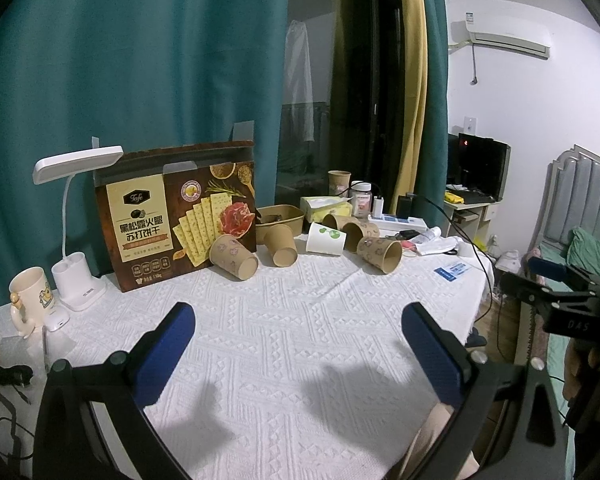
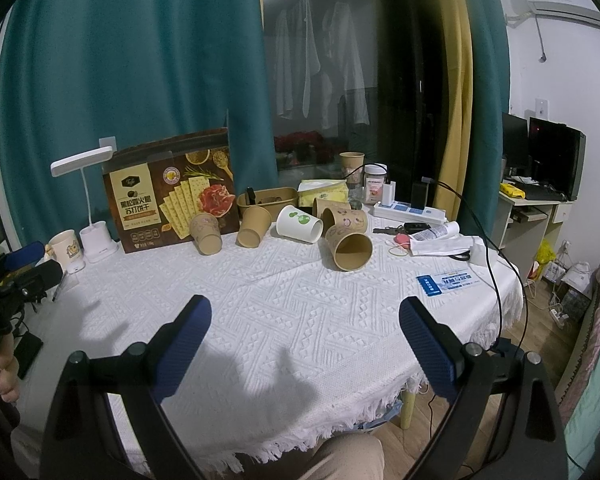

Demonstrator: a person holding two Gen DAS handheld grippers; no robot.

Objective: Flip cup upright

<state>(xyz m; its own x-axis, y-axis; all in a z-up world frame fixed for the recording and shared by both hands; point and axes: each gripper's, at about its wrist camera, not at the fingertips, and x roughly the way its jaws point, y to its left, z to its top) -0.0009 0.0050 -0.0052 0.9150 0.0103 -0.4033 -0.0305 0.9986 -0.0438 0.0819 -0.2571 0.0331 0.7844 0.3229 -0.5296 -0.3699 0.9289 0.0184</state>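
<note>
Approach to tipped cup, both sets of fingers (image 2: 424, 344) released and empty.
Reach right gripper (image 2: 304, 344) toward nearest tipped cup (image 2: 350, 246) near counter (image 2: 300, 320) far edge; pinch wall near rim, rotate upright.

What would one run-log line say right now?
left tool open | right tool open | paper cups on sides | none grasped

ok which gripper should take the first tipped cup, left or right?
Probably right. The right gripper is open and faces the mouth of the nearest tipped paper cup, with bare tablecloth between. The left gripper, also open, has its closest cup further back by the cracker box.
</note>
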